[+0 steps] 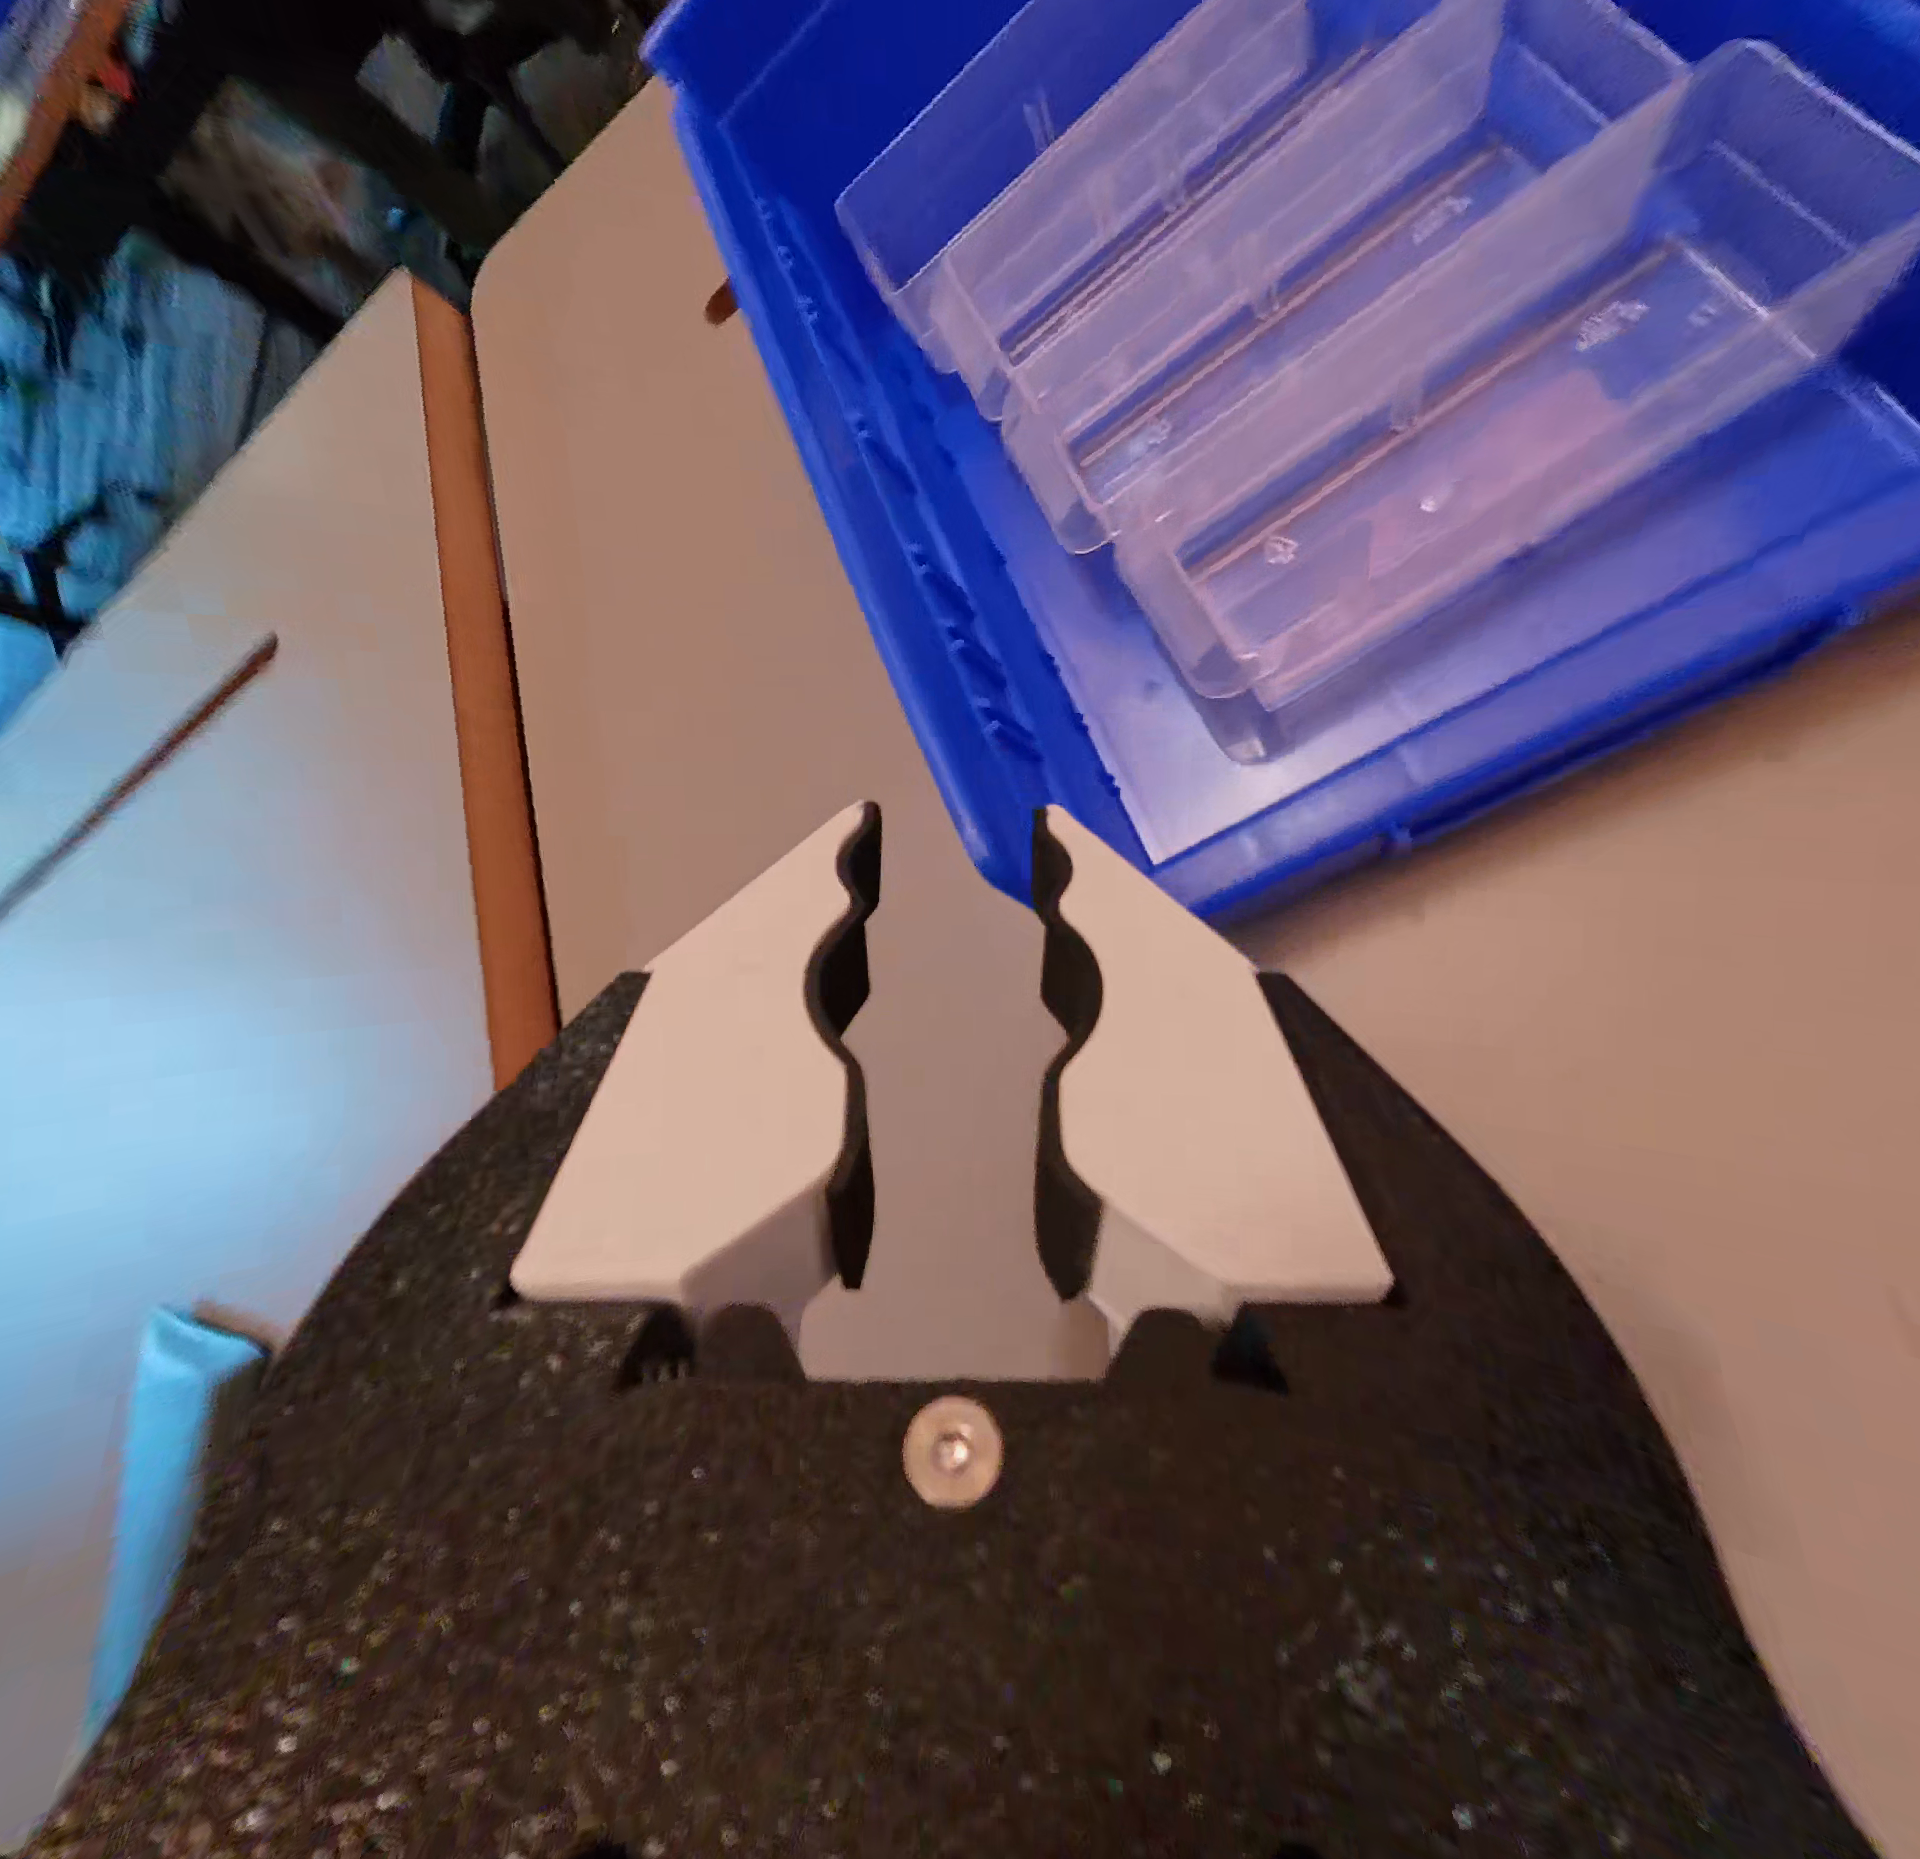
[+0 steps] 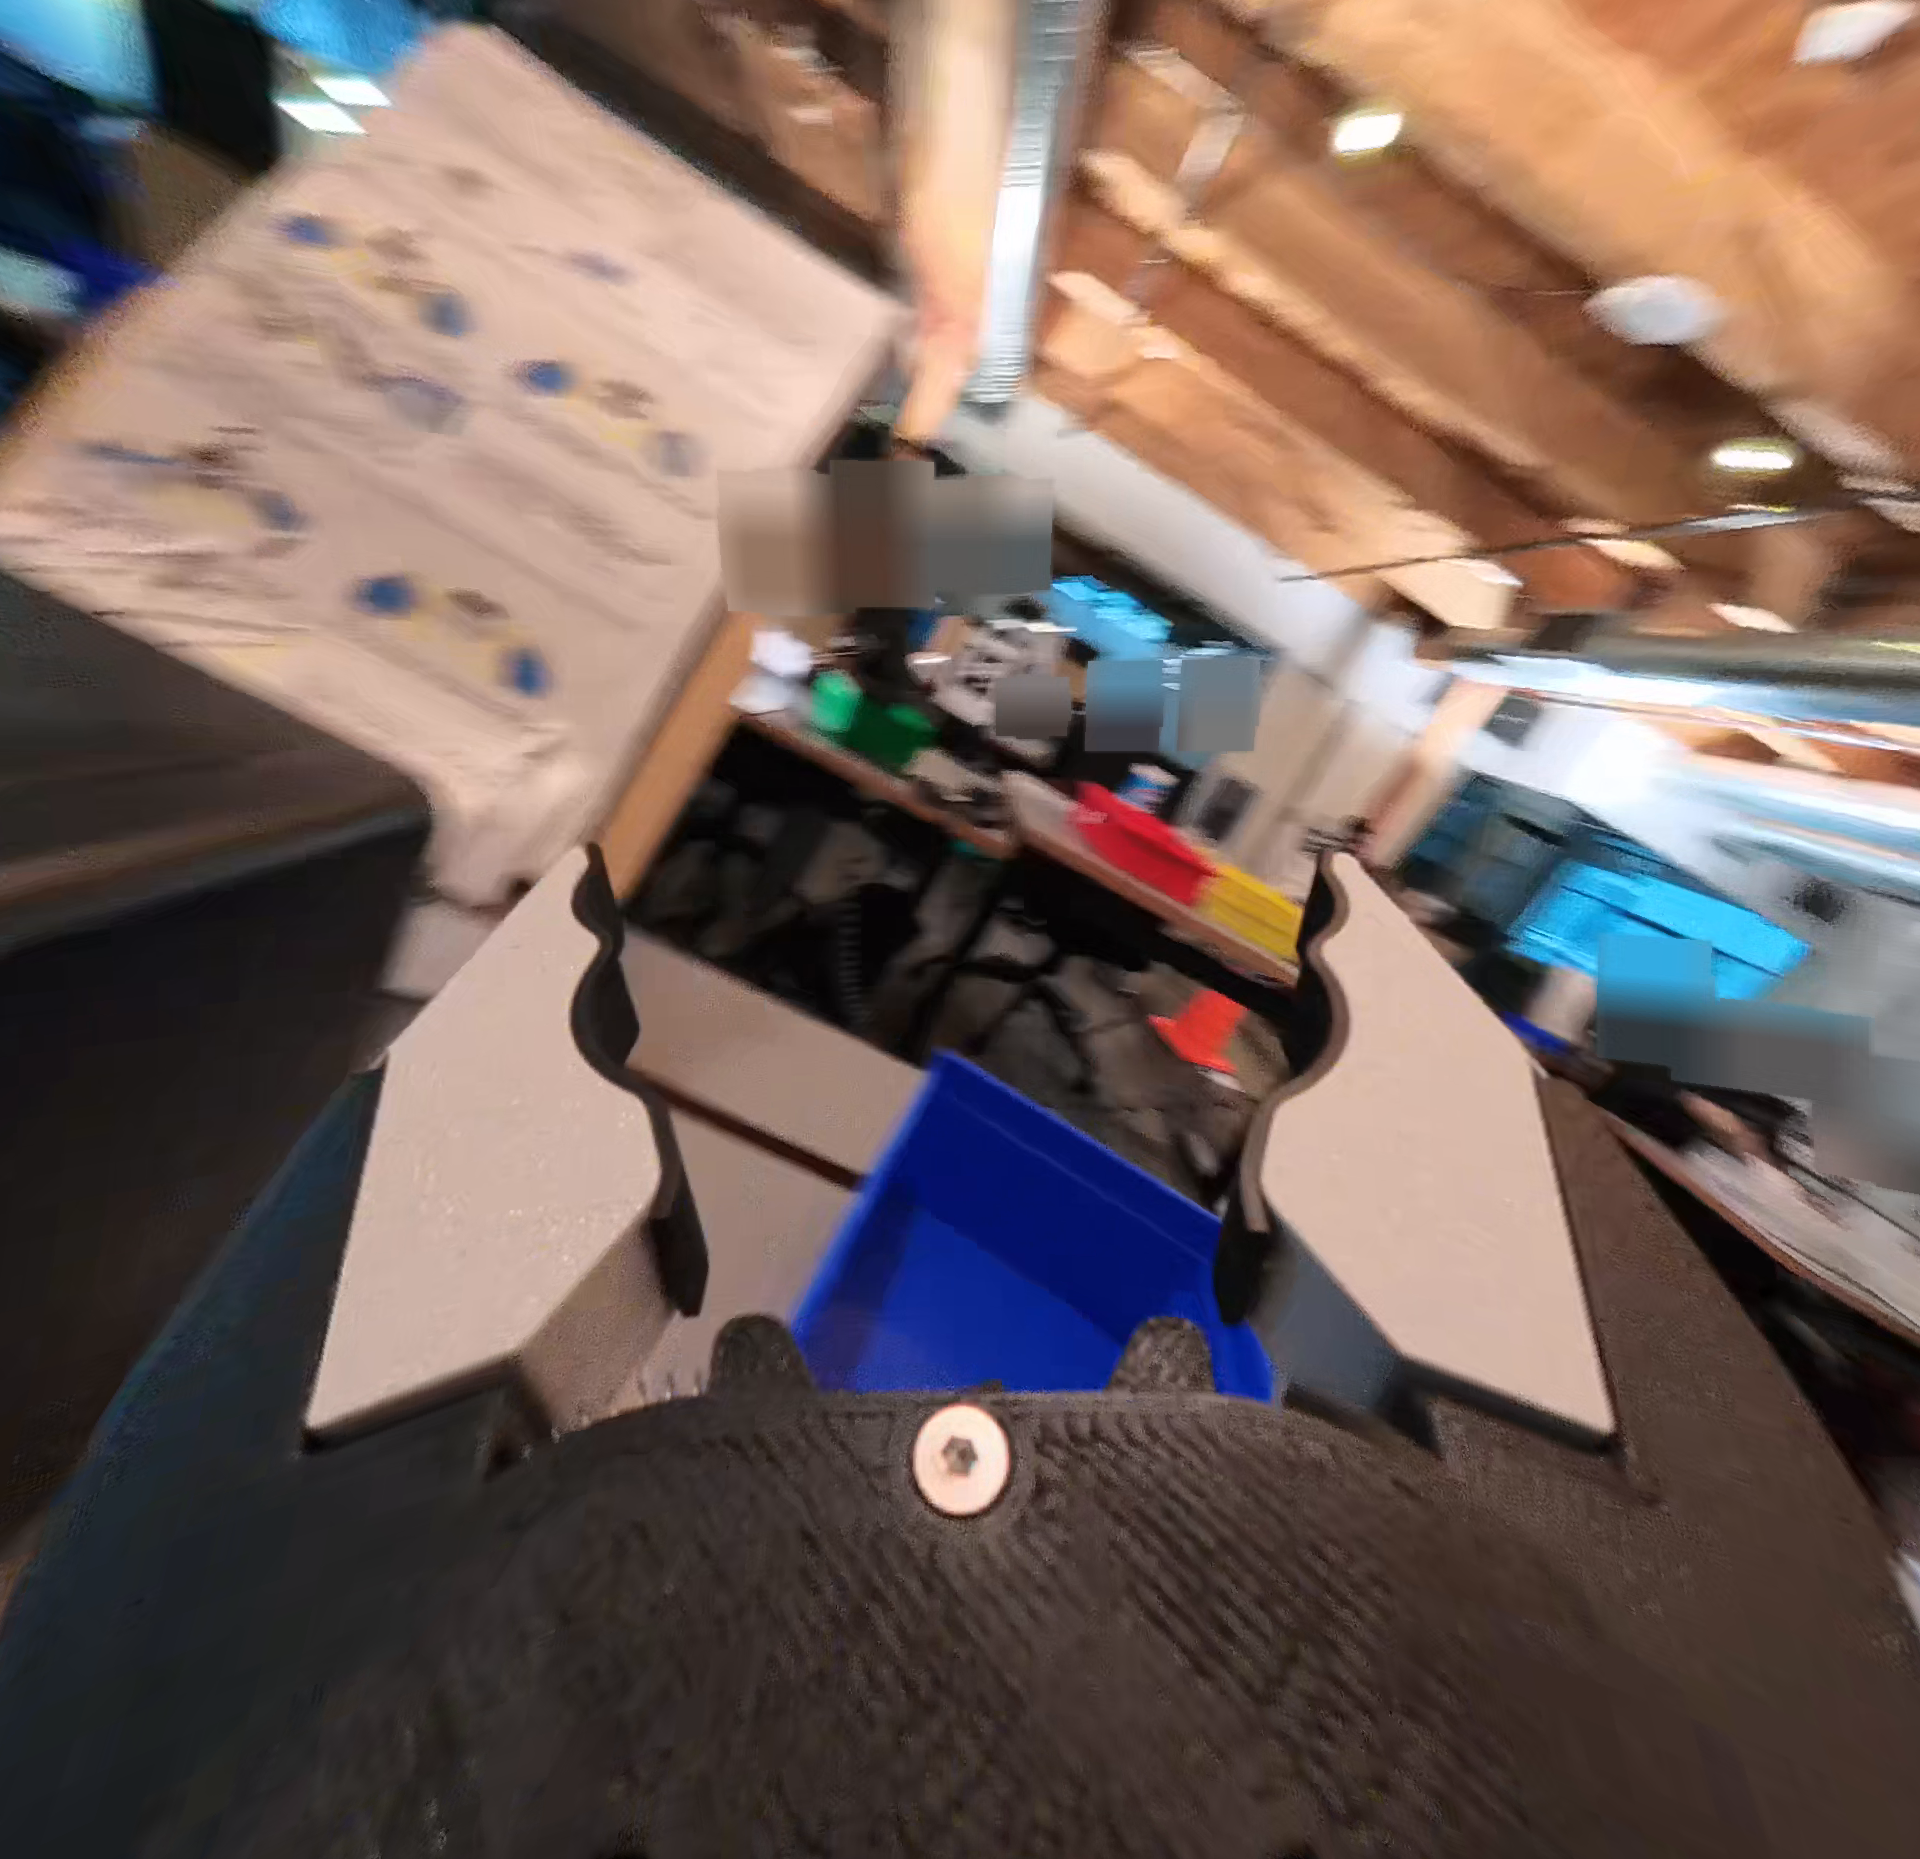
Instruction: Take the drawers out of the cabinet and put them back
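Observation:
Three clear plastic drawers point(image 1: 1351, 355) lie side by side in a blue bin point(image 1: 883, 521) on the table, up and to the right in the left wrist view. My left gripper point(image 1: 958, 822) hovers over the table just left of the bin's near corner, its jaws a narrow gap apart and empty. My right gripper point(image 2: 961, 874) is wide open and empty, tilted up toward the room, above a corner of the blue bin point(image 2: 1018, 1238). A dark blurred block point(image 2: 156, 1030) at the left of the right wrist view may be the cabinet; I cannot tell.
The grey table point(image 1: 665, 562) has a brown edge and a seam to a second tabletop point(image 1: 260, 770) on the left. A light blue object point(image 1: 177, 1414) lies at the lower left. Other benches with red and yellow bins point(image 2: 1195, 874) and a white board point(image 2: 416, 407) stand beyond.

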